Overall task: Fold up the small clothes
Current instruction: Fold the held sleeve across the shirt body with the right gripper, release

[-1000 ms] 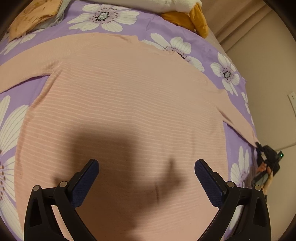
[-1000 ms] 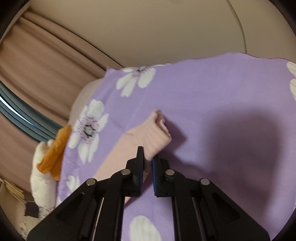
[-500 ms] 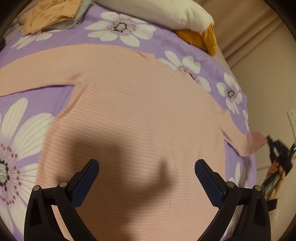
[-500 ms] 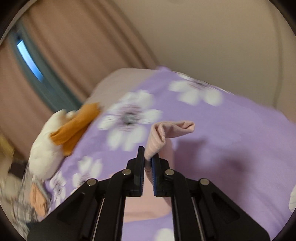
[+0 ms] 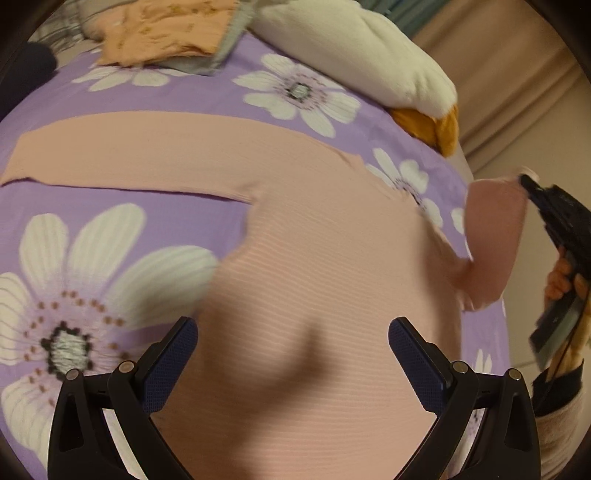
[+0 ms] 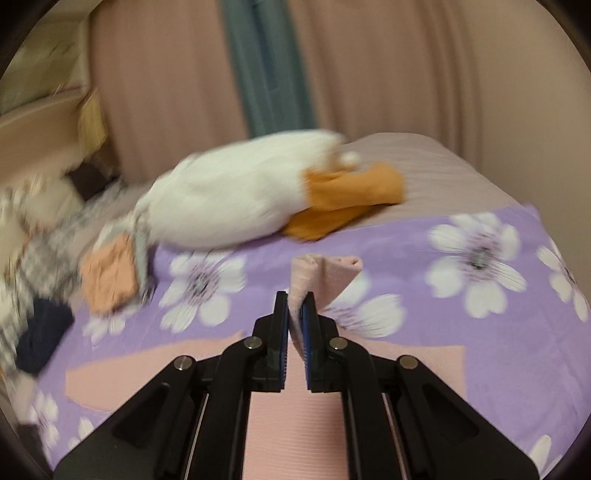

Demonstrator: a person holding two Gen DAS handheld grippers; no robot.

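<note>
A pink ribbed long-sleeved top (image 5: 314, 266) lies flat on a purple flowered sheet (image 5: 110, 229). Its left sleeve (image 5: 129, 155) stretches out to the left. My left gripper (image 5: 293, 354) is open and empty, hovering over the top's lower body. My right gripper (image 6: 294, 314) is shut on the cuff of the right sleeve (image 6: 325, 275) and holds it lifted above the bed. In the left wrist view the raised sleeve (image 5: 491, 240) hangs at the right, with the right gripper (image 5: 524, 182) at its upper end.
A white plush duck (image 6: 240, 199) with orange feet (image 6: 351, 199) lies at the head of the bed. Folded orange and grey clothes (image 5: 170, 33) and a dark item (image 6: 44, 336) sit beside it. Curtains (image 6: 258, 74) and a wall stand behind.
My right gripper has lifted the sleeve cuff off the sheet and swung it up and inward toward the top's body. The left gripper stayed open and drifted over the top.
</note>
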